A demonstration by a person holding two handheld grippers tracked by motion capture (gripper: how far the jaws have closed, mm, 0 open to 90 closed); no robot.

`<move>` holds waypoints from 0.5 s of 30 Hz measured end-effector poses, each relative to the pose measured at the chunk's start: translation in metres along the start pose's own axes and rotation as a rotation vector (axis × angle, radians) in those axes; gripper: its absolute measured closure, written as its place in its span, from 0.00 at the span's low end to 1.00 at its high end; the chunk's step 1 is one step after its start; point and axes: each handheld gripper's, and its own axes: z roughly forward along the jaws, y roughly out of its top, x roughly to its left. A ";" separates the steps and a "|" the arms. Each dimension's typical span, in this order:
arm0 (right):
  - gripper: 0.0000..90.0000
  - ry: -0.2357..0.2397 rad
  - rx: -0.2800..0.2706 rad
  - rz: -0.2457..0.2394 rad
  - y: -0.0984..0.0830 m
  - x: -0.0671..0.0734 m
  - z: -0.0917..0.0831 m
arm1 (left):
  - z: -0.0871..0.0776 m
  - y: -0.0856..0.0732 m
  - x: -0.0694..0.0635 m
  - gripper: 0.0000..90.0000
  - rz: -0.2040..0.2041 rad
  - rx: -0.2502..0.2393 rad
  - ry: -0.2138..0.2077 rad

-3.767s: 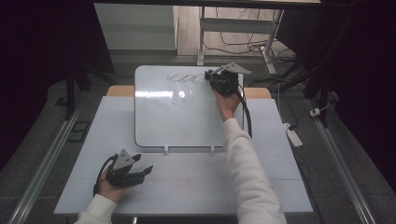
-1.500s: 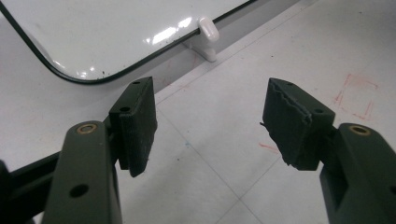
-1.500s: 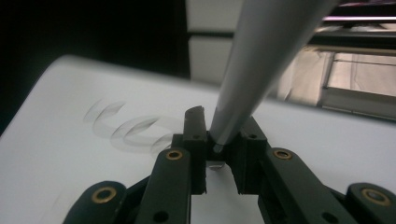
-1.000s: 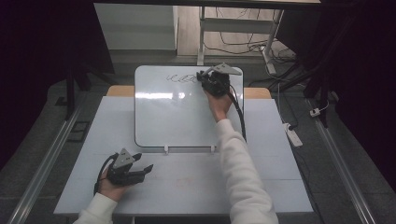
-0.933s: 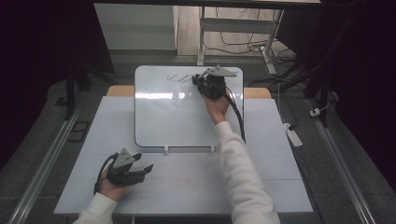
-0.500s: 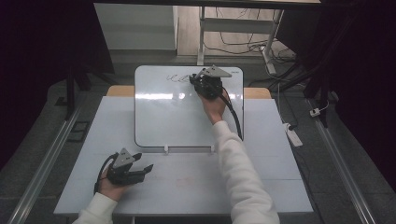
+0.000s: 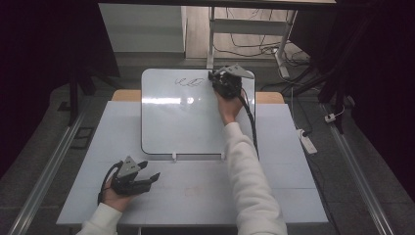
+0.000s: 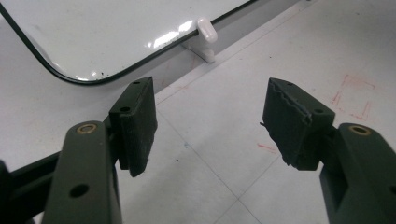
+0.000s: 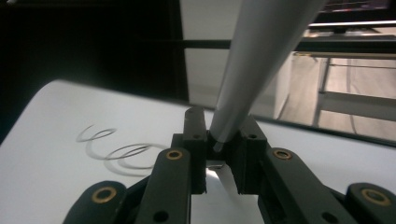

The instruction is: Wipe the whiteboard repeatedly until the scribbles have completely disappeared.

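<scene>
A white whiteboard (image 7: 186,122) lies flat on the pale table (image 7: 205,196), with looping black scribbles (image 7: 190,82) near its far edge. My right gripper (image 7: 219,80) is over the board's far right corner, just right of the scribbles. In the right gripper view the jaws (image 9: 223,140) are shut on a grey marker (image 9: 261,56) that slants up and away; the loops (image 9: 119,149) lie to their left. My left gripper (image 7: 149,177) rests on the table near the front left, open with nothing between its jaws (image 8: 208,123), pointing toward the board's near corner (image 8: 102,32).
Two white clips (image 7: 173,156) hold the board's near edge; one (image 8: 206,30) shows ahead of the left gripper. Faint red marks (image 8: 355,93) are on the table. A power strip (image 7: 307,142) lies on the floor to the right, with a metal frame (image 7: 244,29) behind the table.
The right gripper slid left along the board's far edge with the marker, lengthening the scribbles, then came back slightly right. The left gripper has stayed still and open.
</scene>
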 end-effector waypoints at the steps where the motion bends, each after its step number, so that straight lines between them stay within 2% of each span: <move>1: 0.86 -0.013 -0.006 0.010 0.001 -0.005 -0.002 | 0.000 0.000 0.000 0.39 -0.001 0.001 -0.002; 4: 0.86 -0.010 0.000 -0.013 0.000 -0.002 -0.003 | 0.002 0.000 0.001 0.39 0.000 0.005 -0.004; 6: 0.86 0.035 0.029 -0.055 -0.003 0.007 0.000 | 0.002 0.001 0.000 0.39 0.002 0.007 -0.005; 8: 0.86 0.042 0.049 -0.115 -0.002 0.012 0.000 | 0.001 0.000 0.000 0.39 0.001 0.002 -0.001; 9: 0.86 0.034 0.043 -0.108 -0.001 0.009 -0.001 | 0.001 0.000 0.000 0.39 0.003 0.003 0.000; 11: 0.86 -0.029 0.012 -0.041 0.002 -0.006 -0.007 | 0.000 0.000 0.000 0.39 0.000 0.002 0.000; 12: 0.86 -0.038 0.002 -0.009 0.003 -0.012 -0.009 | 0.000 0.000 0.000 0.39 0.000 0.001 0.000; 13: 0.86 -0.036 0.002 0.002 0.003 -0.015 -0.010 | 0.000 0.000 0.000 0.39 0.001 0.001 -0.001; 15: 0.86 -0.045 0.008 -0.037 0.002 -0.011 -0.011 | 0.002 0.000 0.001 0.39 0.000 0.004 -0.003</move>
